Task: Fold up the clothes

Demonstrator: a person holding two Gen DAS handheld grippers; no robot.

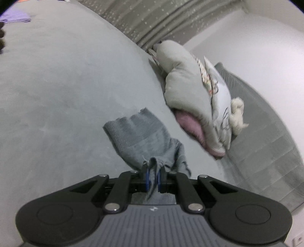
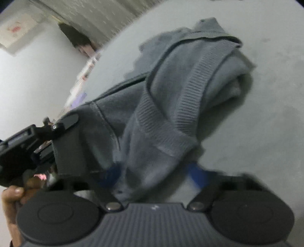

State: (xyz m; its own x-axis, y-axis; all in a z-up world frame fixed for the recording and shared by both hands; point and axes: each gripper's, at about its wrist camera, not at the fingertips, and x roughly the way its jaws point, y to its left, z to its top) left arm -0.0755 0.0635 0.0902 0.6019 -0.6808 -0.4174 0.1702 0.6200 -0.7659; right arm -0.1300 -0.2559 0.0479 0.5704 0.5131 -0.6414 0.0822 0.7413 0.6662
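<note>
Grey sweater (image 1: pixel 140 136), pillows (image 1: pixel 191 95) beside, purple cloth (image 1: pixel 15 16) perhaps beyond

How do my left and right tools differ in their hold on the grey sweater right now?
Left tool: blue pads nearly together, pinching a thin, frayed bunch of the grey sweater at its edge. Right tool: blue pads wide apart, straddling a thick ribbed fold. That view is blurred, and no firm grip shows. Shared: both are at the same sweater, which lies on the grey bed.
</note>
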